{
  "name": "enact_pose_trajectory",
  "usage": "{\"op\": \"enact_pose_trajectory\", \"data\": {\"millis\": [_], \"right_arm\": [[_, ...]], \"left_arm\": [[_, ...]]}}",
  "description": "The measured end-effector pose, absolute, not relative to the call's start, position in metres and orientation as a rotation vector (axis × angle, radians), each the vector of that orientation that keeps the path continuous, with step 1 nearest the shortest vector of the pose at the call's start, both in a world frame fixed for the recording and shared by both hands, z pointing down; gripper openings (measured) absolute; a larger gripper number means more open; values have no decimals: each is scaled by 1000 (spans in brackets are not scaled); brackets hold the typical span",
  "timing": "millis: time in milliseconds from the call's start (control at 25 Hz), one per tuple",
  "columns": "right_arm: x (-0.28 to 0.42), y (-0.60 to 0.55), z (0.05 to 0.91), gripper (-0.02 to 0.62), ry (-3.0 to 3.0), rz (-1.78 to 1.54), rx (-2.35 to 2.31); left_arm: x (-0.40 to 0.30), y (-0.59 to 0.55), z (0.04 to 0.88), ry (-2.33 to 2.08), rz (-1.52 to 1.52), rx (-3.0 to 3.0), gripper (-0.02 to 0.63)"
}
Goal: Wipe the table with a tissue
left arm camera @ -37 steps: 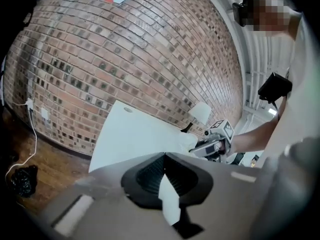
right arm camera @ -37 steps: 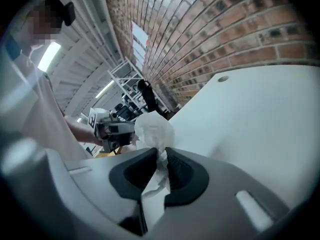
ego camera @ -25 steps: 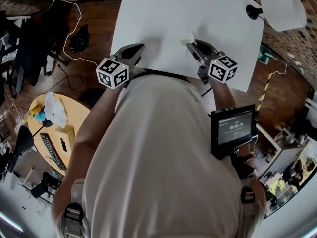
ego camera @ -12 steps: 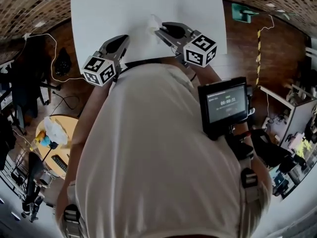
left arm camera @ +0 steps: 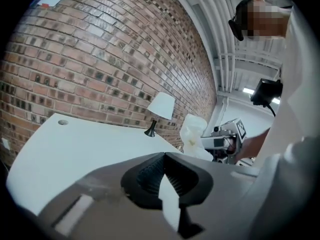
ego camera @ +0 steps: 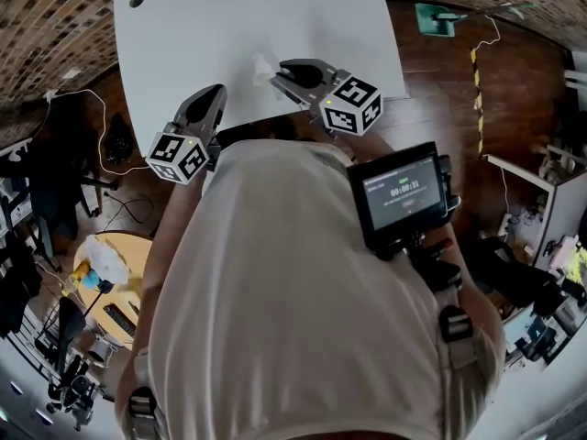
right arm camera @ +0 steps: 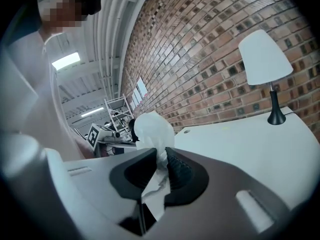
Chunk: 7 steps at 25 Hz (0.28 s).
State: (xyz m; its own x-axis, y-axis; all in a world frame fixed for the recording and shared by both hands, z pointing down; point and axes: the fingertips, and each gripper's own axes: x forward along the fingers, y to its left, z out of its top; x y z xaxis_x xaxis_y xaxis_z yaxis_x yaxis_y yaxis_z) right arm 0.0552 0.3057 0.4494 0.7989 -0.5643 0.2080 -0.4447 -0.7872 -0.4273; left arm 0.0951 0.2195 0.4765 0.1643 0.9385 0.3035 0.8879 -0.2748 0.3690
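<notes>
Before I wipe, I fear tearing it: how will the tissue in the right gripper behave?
The tissue looks soft and floppy: it puffs above the closed jaws of the right gripper. Probably light, and likely to crumple or tear if dragged hard over the table.

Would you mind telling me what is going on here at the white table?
A person stands at the near edge of a white table, holding a gripper in each hand. The right tongs are shut on a crumpled white tissue, which looks held just above the tabletop rather than pressed on it. The left tongs are shut with nothing in them, beside the table's near edge. No wiping stroke is visible yet.
</notes>
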Motion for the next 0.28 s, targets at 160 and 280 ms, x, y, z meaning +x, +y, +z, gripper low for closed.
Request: {"op": "enact_pose_trajectory", "data": {"millis": [160, 280], "right_arm": [[50, 304, 456, 52, 750, -477, -2634], [50, 300, 456, 52, 764, -465, -2636]], "left_arm": [[88, 219, 479, 1835, 733, 2302, 5], [87, 218, 479, 1847, 729, 2311, 6]]}}
